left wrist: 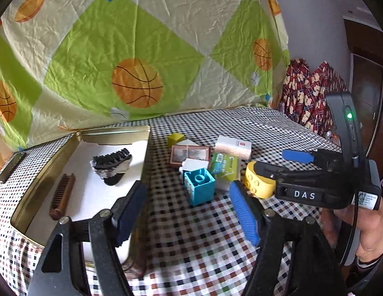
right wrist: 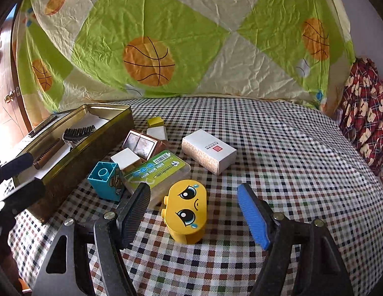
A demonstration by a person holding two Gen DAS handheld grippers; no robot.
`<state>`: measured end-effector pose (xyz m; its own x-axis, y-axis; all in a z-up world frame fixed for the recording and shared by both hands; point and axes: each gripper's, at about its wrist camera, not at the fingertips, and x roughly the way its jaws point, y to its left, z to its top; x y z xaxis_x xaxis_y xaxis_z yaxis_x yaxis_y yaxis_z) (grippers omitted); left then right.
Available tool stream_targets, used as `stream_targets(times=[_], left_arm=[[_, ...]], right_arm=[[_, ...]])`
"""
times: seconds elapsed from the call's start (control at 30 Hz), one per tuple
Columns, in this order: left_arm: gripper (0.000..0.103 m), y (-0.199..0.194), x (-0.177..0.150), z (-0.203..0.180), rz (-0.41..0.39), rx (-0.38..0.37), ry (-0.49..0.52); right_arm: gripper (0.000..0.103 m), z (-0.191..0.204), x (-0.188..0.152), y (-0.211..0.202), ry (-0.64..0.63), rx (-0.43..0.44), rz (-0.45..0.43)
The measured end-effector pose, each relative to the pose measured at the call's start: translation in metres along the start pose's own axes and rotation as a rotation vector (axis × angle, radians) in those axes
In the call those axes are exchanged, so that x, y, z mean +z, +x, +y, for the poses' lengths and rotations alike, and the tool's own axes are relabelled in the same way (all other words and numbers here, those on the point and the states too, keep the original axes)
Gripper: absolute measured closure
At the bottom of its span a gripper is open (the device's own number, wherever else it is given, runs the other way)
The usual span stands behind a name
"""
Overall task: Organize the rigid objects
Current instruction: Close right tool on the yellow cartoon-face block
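Where checked cloth point(right wrist: 277, 148) meets one gold tin point(right wrist: 75, 157): small things heaped.
In tin: one brush point(left wrist: 112, 167), one comb point(left wrist: 63, 196). Beside tin: one teal block point(right wrist: 106, 180), one yellow block point(right wrist: 187, 211), one white box point(right wrist: 208, 151). Both grippers point(left wrist: 189, 209) point(right wrist: 193, 212) agape, gripping nothing; yellow block between right's pads, untouched.

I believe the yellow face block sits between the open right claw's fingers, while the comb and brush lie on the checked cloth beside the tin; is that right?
Not quite: the comb and brush lie inside the tin, as the left wrist view shows. The yellow face block does sit between the open right claw.

Tin point(right wrist: 75, 157) at left holding brush point(right wrist: 79, 133) and comb point(right wrist: 47, 154), blocks and boxes clustered right of it, face block point(right wrist: 187, 211) nearest, checked table point(right wrist: 290, 162) beneath.
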<state>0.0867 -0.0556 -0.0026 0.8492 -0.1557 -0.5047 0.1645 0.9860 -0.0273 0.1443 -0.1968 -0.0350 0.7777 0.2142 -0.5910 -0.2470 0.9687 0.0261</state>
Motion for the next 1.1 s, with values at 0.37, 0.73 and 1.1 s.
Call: stream_targets(times=[0.37, 0.73, 1.1], left_arm=[[0.059, 0.06, 0.006, -0.019, 0.191, -0.064, -0.013], [0.059, 0.082, 0.01, -0.017, 0.265, -0.028, -0.002], [0.081, 0.089, 0.012, -0.014, 0.285, -0.008, 0.009]], right_arm=[[0.033, 0.002, -0.003, 0.027, -0.018, 0.028, 0.143], [0.056, 0.008, -0.005, 0.036, -0.054, 0.005, 0.192], [0.058, 0.013, -0.004, 0.029, -0.075, -0.031, 0.153]])
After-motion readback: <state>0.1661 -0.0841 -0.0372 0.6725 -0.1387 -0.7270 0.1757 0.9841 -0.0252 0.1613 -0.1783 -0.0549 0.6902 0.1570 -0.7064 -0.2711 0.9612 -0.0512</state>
